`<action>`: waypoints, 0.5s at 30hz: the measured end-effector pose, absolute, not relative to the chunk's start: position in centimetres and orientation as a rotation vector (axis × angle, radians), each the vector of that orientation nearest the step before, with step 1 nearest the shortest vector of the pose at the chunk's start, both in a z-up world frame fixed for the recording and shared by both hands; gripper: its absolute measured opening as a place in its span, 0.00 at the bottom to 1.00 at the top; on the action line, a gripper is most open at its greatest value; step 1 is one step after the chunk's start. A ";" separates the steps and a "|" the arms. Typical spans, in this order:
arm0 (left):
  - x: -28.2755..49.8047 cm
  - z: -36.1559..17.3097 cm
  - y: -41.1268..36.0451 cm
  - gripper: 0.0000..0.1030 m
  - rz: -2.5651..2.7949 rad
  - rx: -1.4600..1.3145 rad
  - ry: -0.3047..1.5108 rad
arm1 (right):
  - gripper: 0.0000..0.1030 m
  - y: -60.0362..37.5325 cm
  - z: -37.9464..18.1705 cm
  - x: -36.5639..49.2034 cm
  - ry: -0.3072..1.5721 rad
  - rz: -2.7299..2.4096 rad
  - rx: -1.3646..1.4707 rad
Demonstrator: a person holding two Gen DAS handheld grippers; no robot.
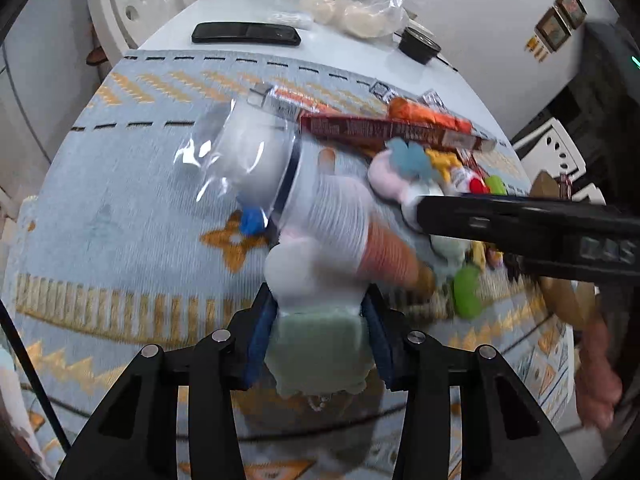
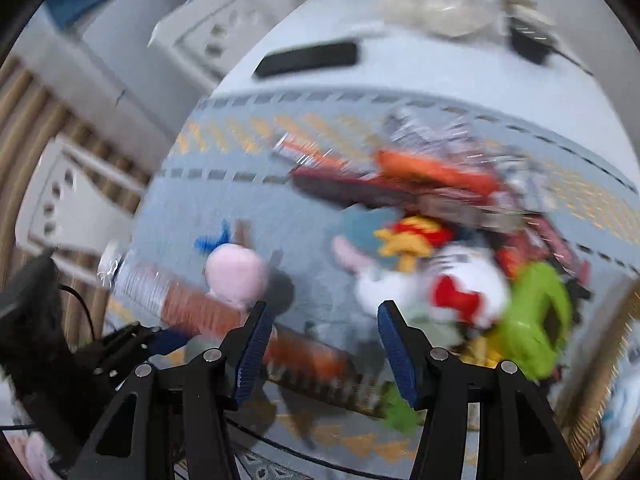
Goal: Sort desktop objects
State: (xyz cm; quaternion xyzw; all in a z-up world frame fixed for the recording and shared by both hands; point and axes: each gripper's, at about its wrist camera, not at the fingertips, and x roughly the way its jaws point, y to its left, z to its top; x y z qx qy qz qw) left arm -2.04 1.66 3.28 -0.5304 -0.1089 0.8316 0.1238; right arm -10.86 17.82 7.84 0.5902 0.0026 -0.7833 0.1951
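My left gripper (image 1: pixel 318 340) is shut on a plush toy (image 1: pixel 320 320) with a white head and pale green body, held above the patterned mat (image 1: pixel 120 208). The same toy shows pink-white at the left in the right wrist view (image 2: pixel 236 276). My right gripper (image 2: pixel 320 344) is open and empty above the mat, left of a heap of small toys (image 2: pixel 460 280). Its black body (image 1: pixel 528 228) crosses the right of the left wrist view. A stack of cups in clear wrap (image 1: pixel 332 216) lies just past the plush. Both views are blurred.
A dark red box (image 1: pixel 392 130) and an orange packet (image 1: pixel 428 116) lie at the far side of the mat. A black phone (image 1: pixel 246 34), a bag of buns (image 1: pixel 356 10) and a black cup (image 1: pixel 420 44) sit on the white table (image 1: pixel 360 56) behind. White chairs stand around.
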 end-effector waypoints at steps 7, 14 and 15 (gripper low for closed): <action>0.7 2.9 -0.3 0.39 2.404 -1.591 -0.358 | 0.52 16.3 5.1 -9.4 0.002 -1.999 1.699; 3.9 3.3 -4.1 0.40 2.470 -1.607 -0.412 | 0.52 16.4 3.5 -4.8 -0.017 -1.775 1.808; 4.1 3.5 -5.2 0.40 2.495 -1.605 -0.439 | 0.52 16.2 3.4 -3.7 -0.013 -1.738 1.817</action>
